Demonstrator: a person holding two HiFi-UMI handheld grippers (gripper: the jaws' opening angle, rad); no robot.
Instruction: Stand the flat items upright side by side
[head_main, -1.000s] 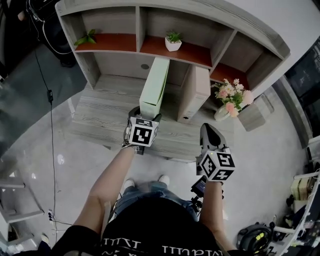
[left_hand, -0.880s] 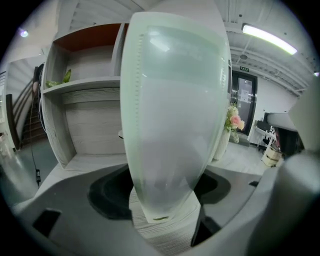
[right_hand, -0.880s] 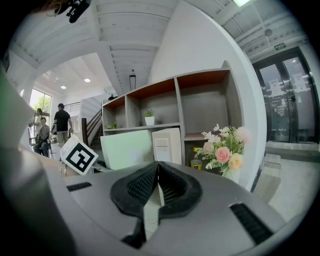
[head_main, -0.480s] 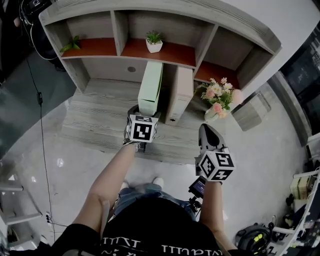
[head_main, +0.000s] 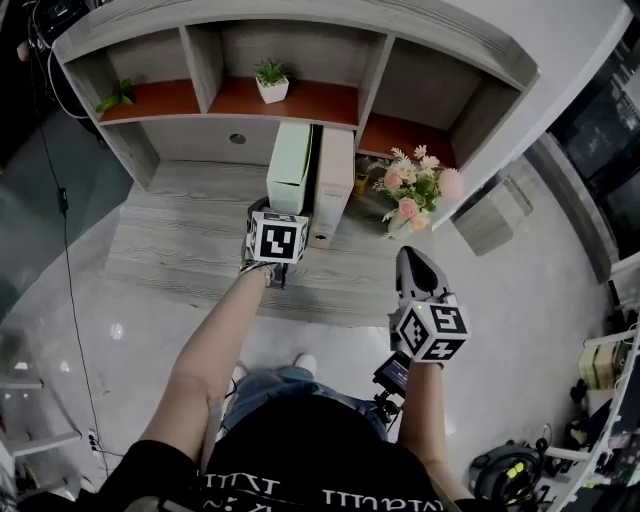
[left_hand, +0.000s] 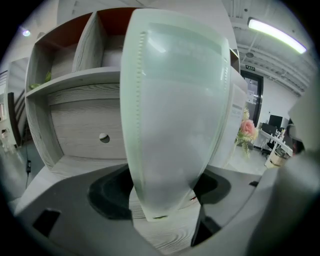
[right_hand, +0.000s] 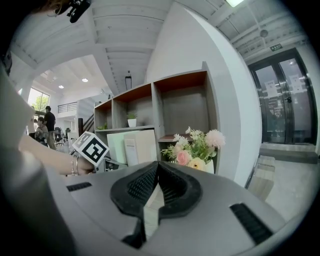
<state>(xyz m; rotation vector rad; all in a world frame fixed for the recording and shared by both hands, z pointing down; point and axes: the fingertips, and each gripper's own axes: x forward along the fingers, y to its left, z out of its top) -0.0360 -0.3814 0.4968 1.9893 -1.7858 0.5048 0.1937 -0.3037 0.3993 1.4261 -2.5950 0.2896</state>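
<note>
A pale green file box (head_main: 290, 165) stands upright on the grey wooden desk (head_main: 180, 250), close against a beige file box (head_main: 333, 185) to its right. My left gripper (head_main: 282, 214) is shut on the green box's near end. In the left gripper view the box (left_hand: 172, 125) fills the gap between the dark pads (left_hand: 107, 192). My right gripper (head_main: 413, 258) hovers at the desk's front edge, right of both boxes, shut and empty. In the right gripper view its pads (right_hand: 145, 182) meet, and both boxes (right_hand: 132, 147) show beyond.
A vase of pink flowers (head_main: 408, 200) stands just right of the beige box. The shelf unit (head_main: 300, 40) behind holds a small white potted plant (head_main: 270, 82) and a green sprig (head_main: 118, 97). A black cable (head_main: 68, 250) runs over the floor at left.
The green box, held in my left gripper, has slid right across the desk until the gap to the beige box closed. My right gripper has kept its pose and stayed shut.
</note>
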